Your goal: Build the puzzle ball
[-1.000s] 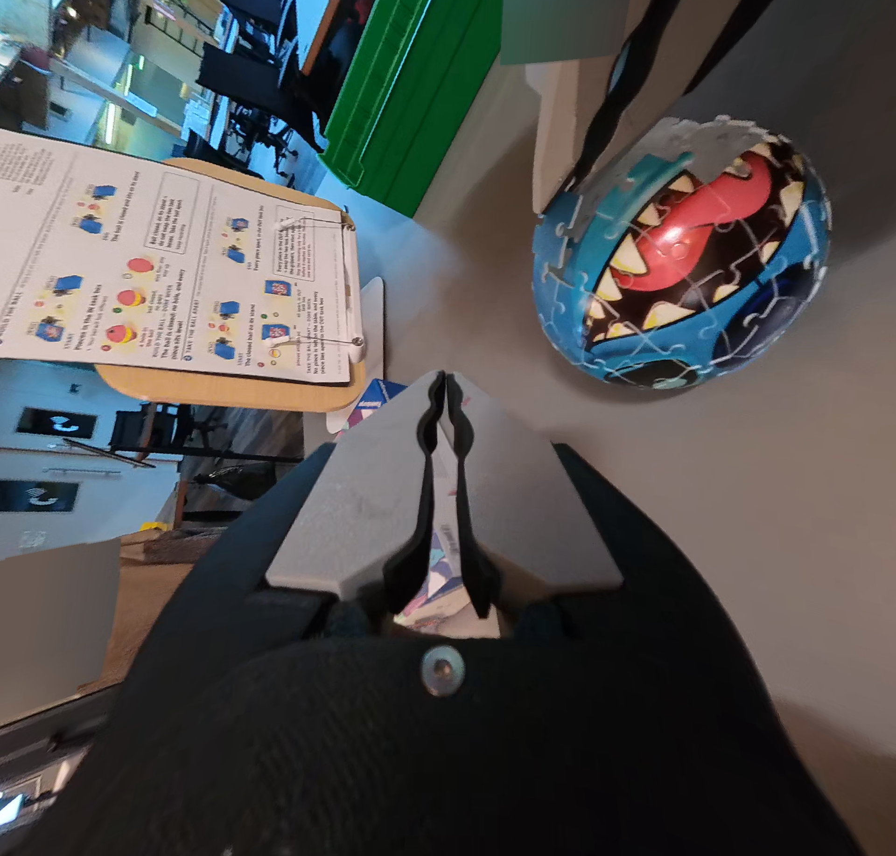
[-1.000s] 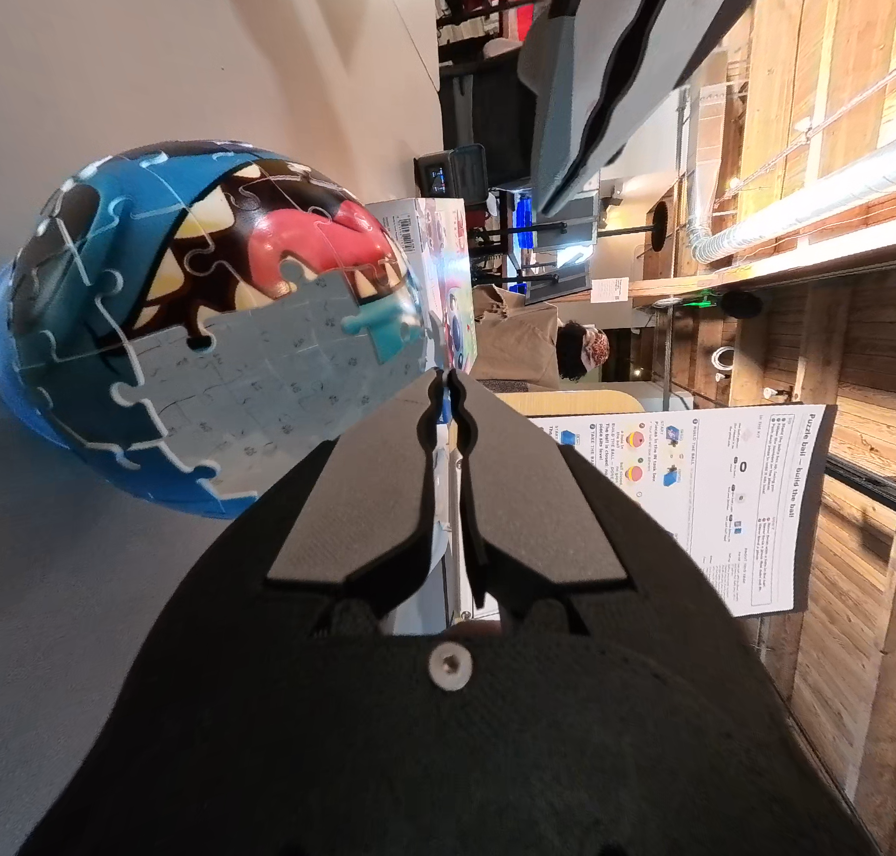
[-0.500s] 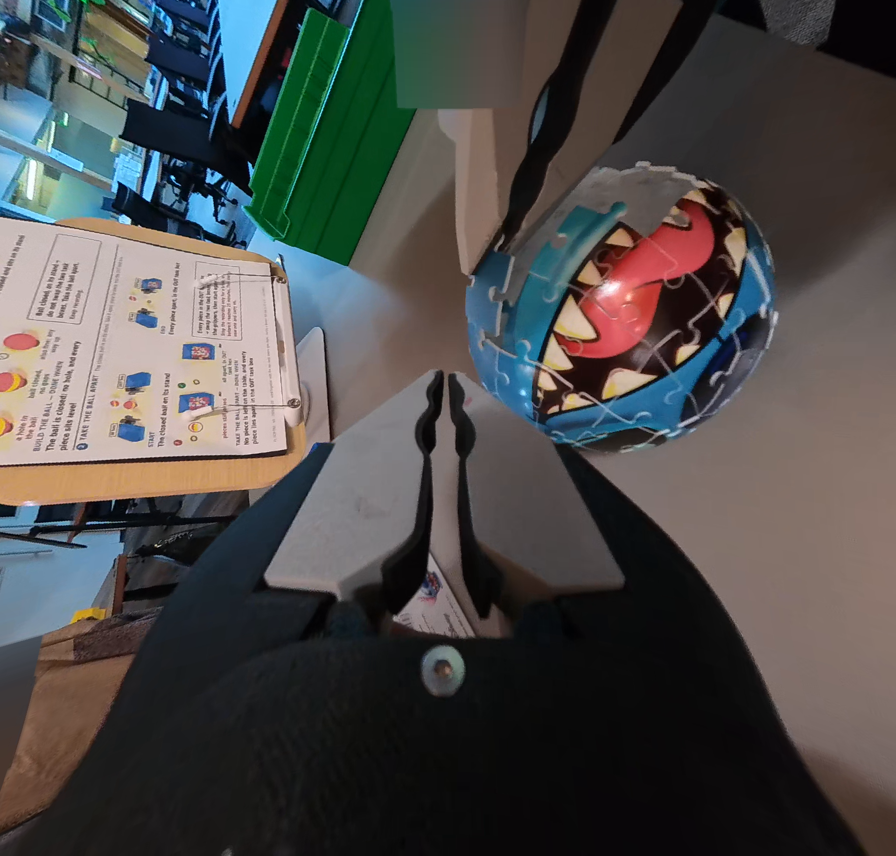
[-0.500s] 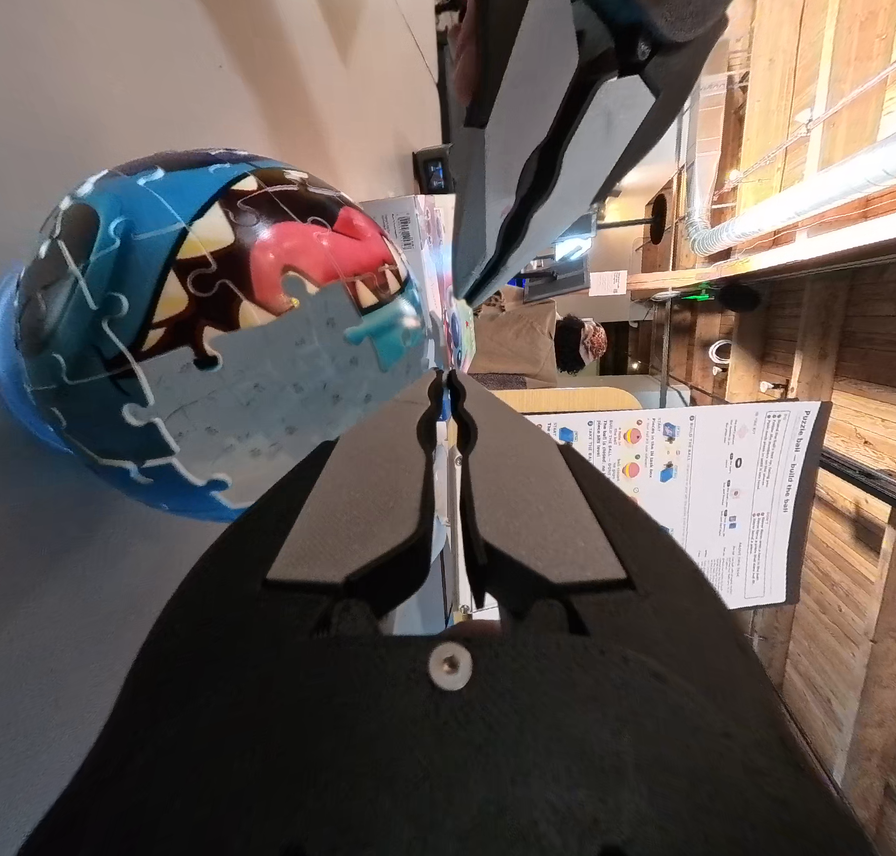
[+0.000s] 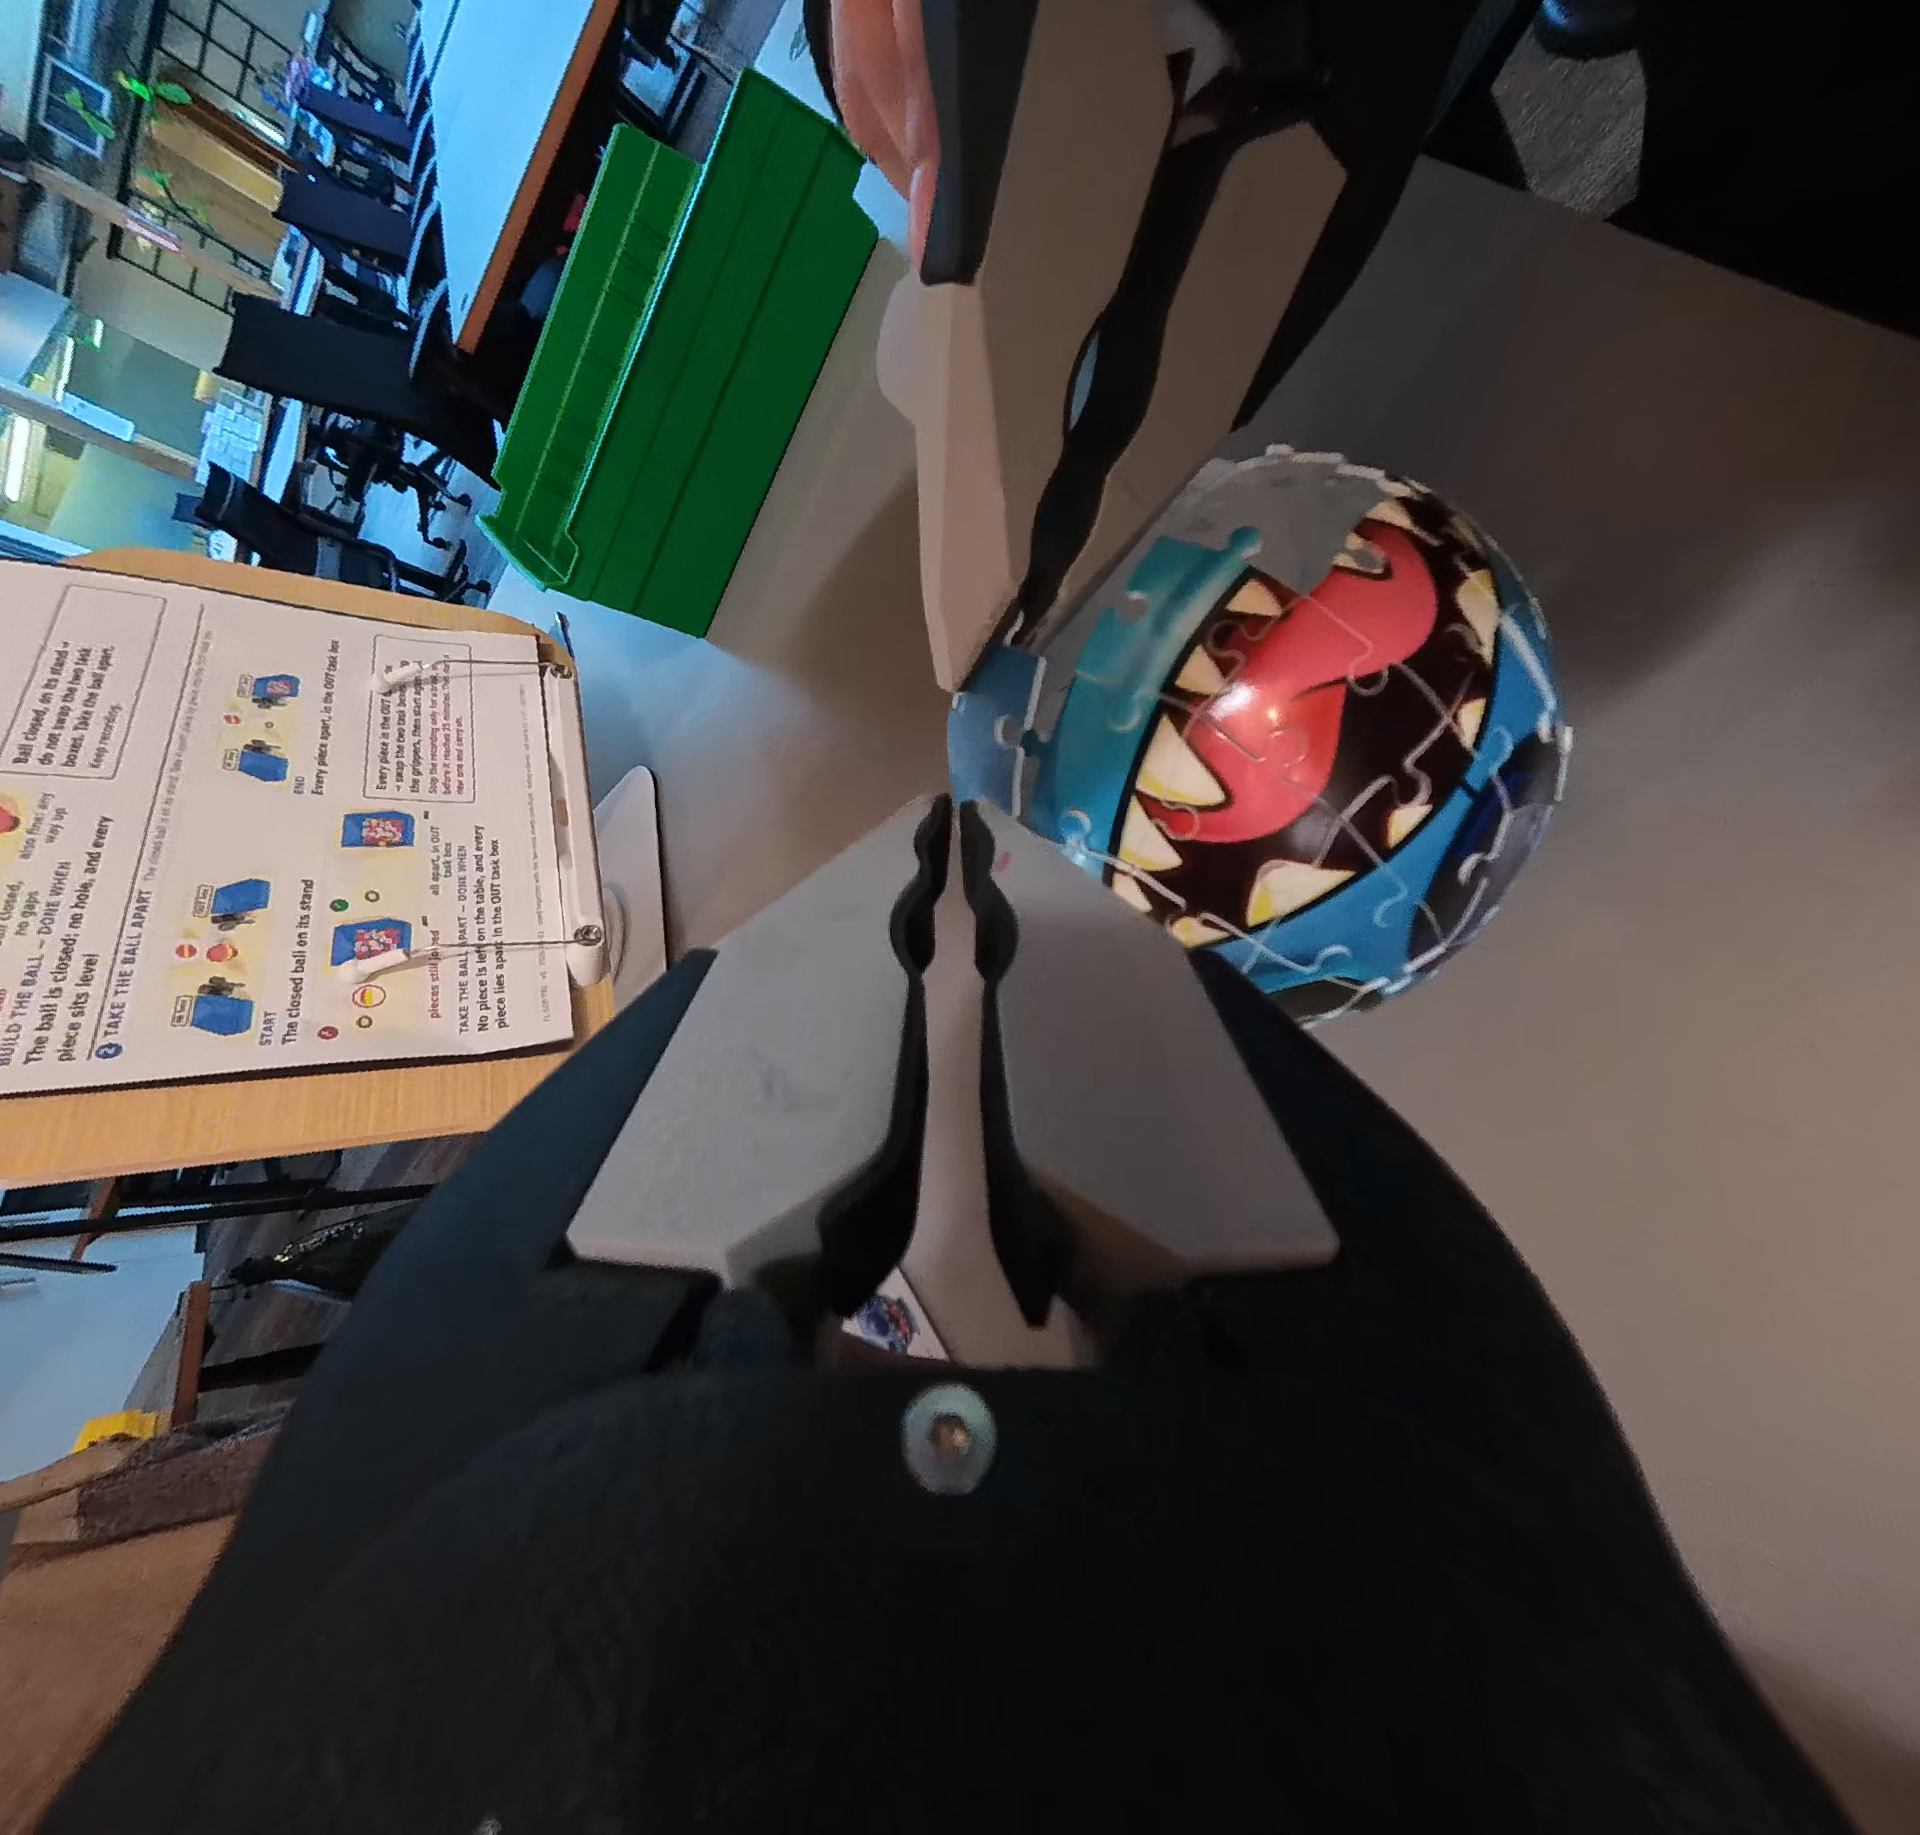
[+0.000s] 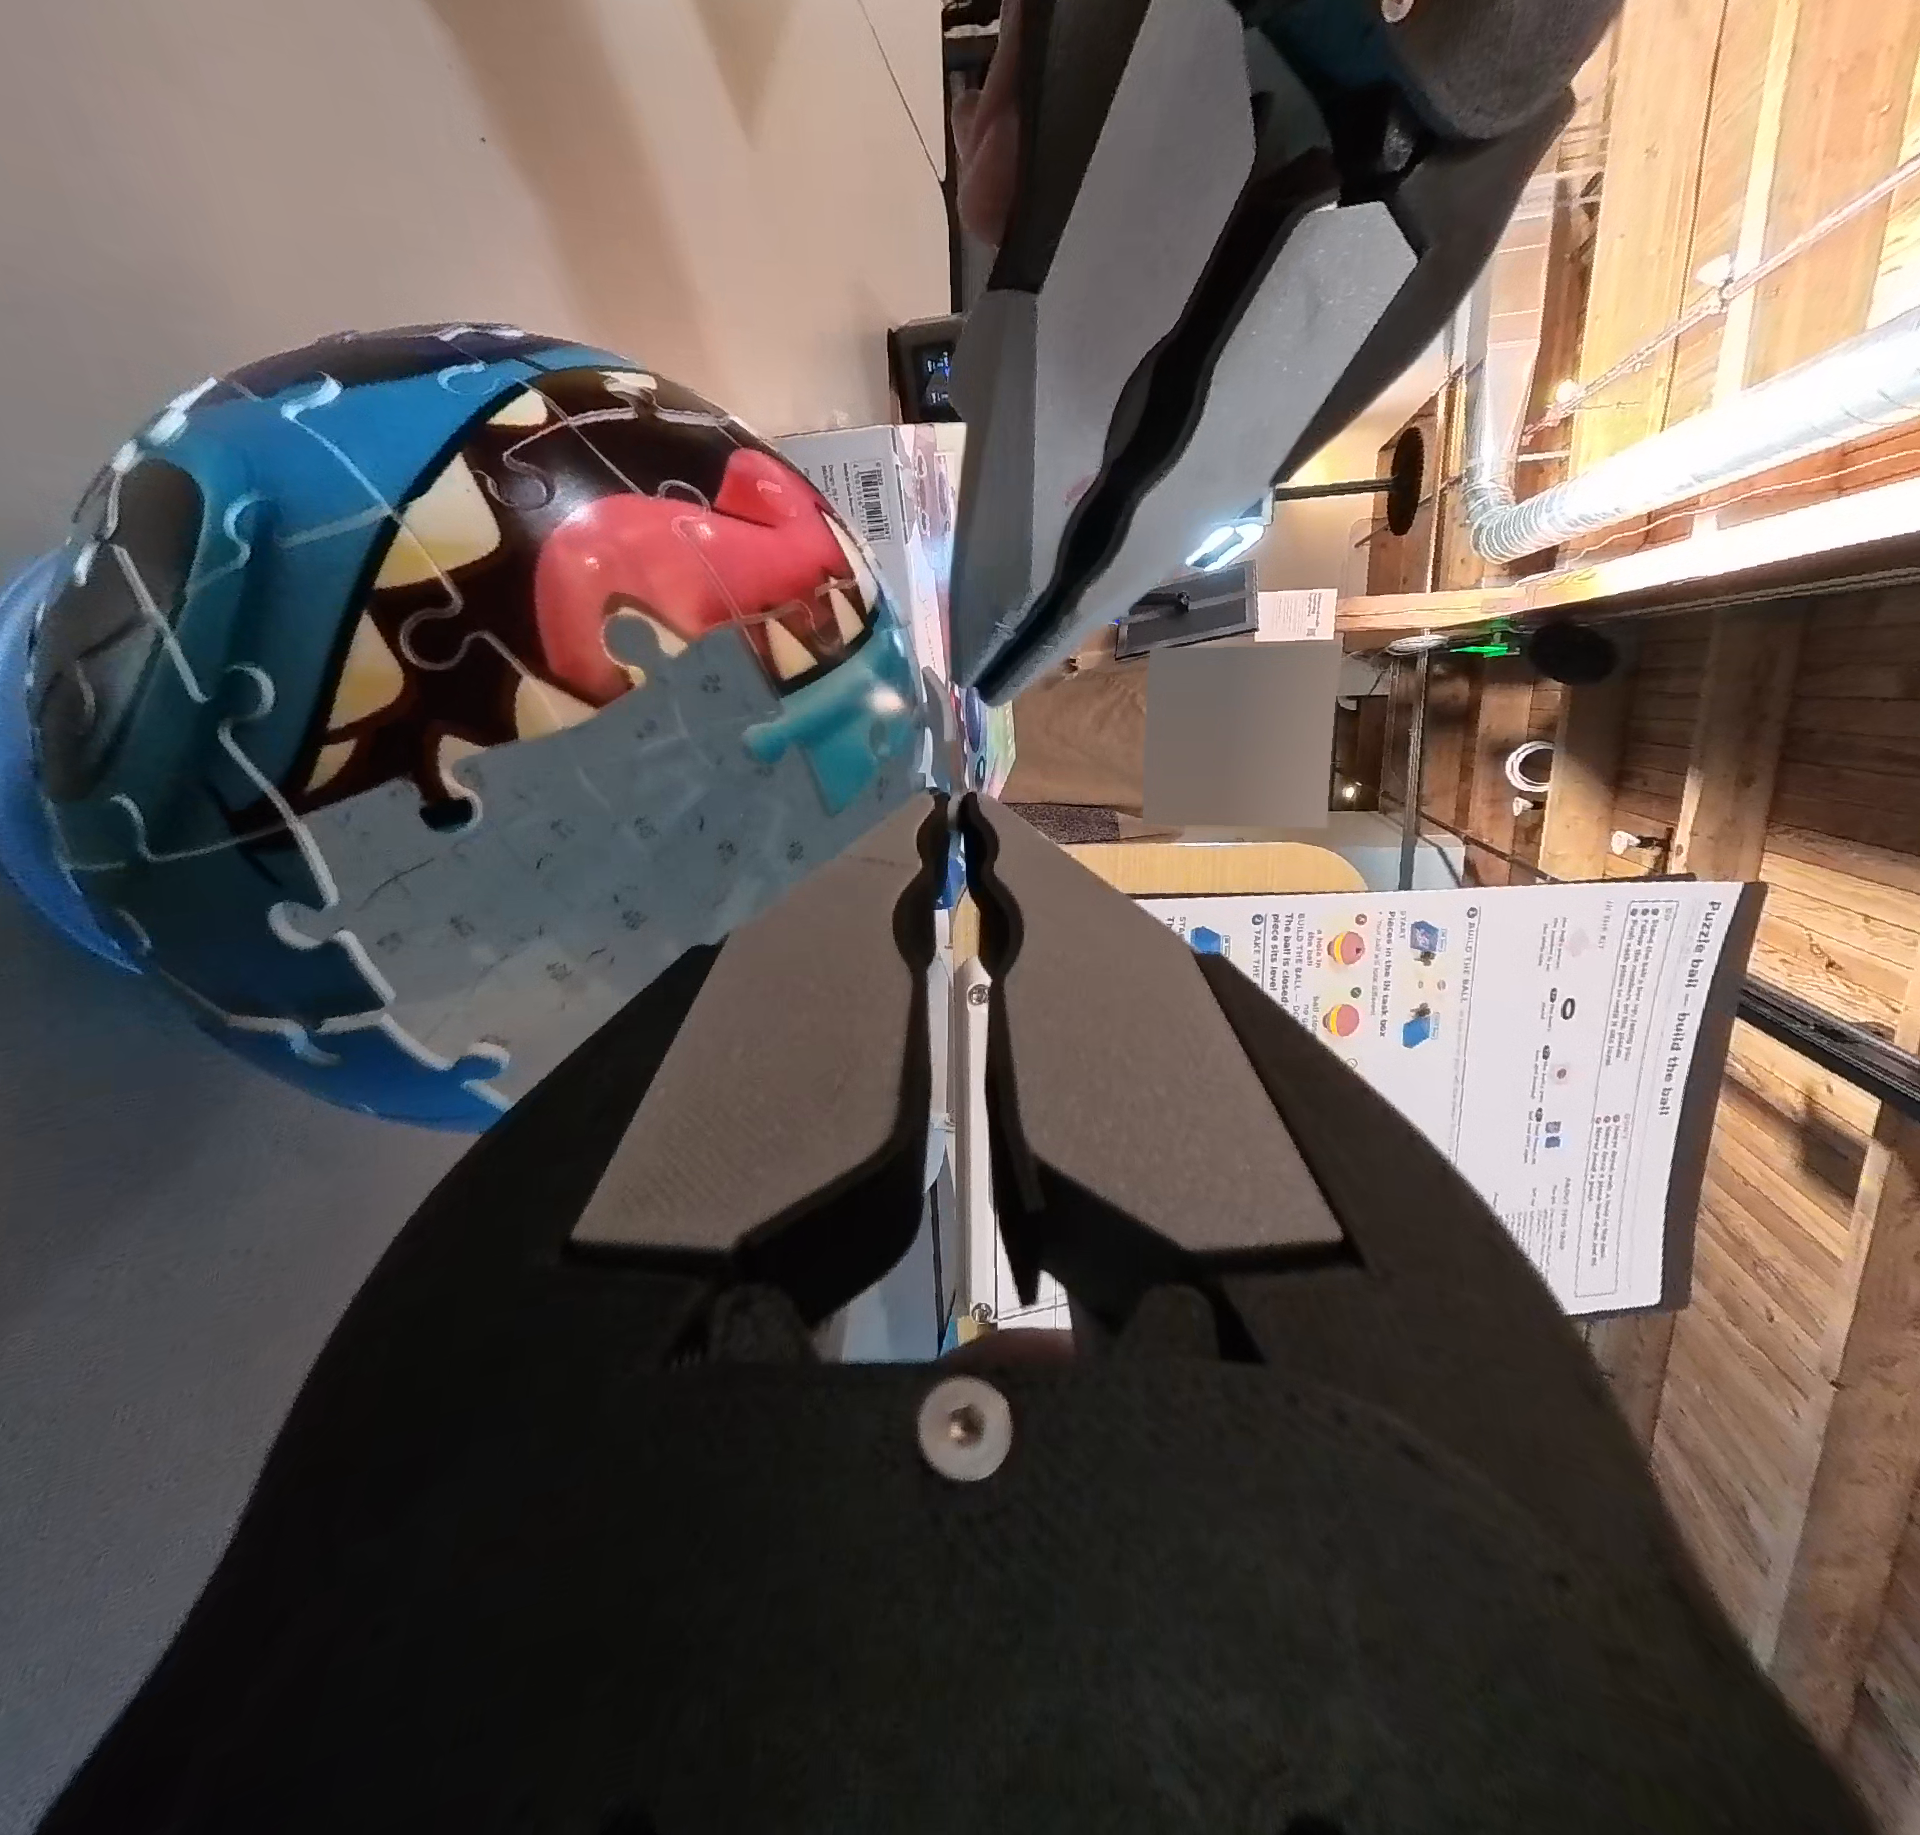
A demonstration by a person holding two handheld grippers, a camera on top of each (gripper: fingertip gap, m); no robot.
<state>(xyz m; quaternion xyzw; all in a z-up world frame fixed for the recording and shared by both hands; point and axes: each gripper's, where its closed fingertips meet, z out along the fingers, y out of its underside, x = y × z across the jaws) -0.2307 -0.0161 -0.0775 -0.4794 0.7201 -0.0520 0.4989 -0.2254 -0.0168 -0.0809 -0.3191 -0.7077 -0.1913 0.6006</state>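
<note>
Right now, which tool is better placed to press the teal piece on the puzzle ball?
Probably the right tool: shut, its tip meets the puzzle ball beside the teal piece. The left tool, also shut, points farther from that piece.

Bright indoor light, glare spot on puzzle ball, fisheye-bent edges, perhaps slight motion blur

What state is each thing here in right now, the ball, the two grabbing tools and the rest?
Blue monster-mouth puzzle ball: unfinished, opening shows its grey inside; sits on a blue stand on the table.
Left hand-held gripper: shut, empty, tips beside the ball.
Right hand-held gripper: shut, empty, tips at the opening's edge.
Green plastic bin: lying on the table.
Instruction sheet: clipped on a wooden board.
</note>
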